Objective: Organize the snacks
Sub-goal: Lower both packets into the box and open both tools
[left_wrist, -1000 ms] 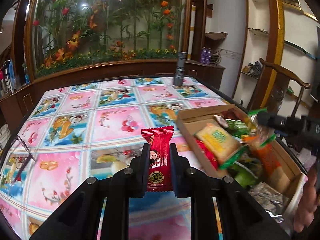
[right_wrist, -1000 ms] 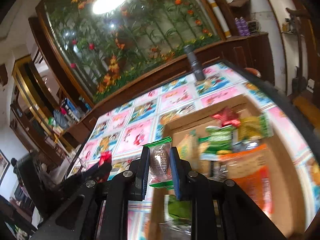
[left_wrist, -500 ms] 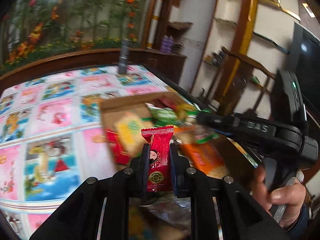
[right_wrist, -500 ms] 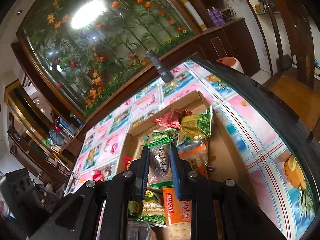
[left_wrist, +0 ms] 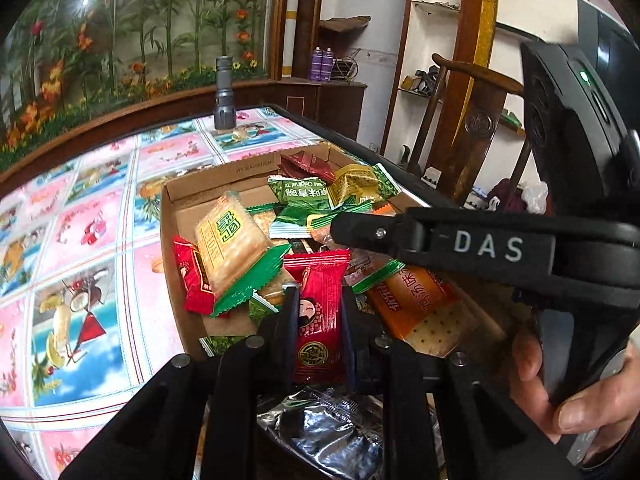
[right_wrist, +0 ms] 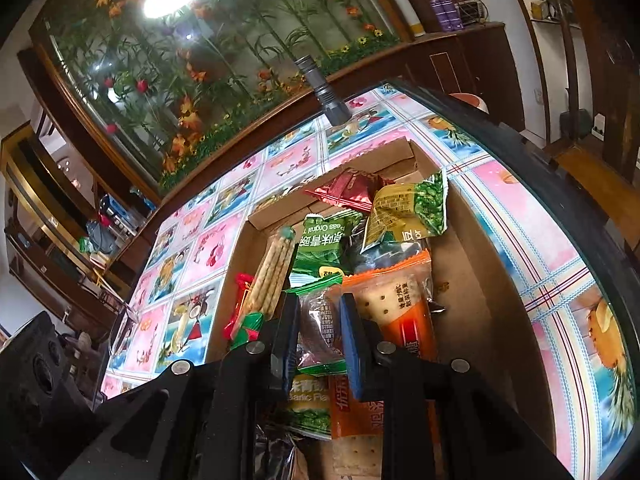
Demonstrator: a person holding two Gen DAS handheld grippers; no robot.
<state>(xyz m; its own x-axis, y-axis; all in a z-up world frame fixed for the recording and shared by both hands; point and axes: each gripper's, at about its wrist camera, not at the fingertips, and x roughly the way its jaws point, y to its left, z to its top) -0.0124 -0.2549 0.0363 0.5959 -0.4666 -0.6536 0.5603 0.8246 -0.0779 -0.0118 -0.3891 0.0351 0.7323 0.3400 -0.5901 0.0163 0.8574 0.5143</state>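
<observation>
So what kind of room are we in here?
Most likely a home living or dining room: a table with a fruit-print cloth, a carved wooden chair, wall shelves and a large floral mural.

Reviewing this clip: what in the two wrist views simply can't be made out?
- Left wrist view: the cardboard box near side, hidden behind the left gripper holding the red packet.
- Left wrist view: the right gripper fingertips, seen side-on.
- Right wrist view: the print on the clear green-edged packet, too small.
- Right wrist view: the box floor, buried under snacks.
</observation>
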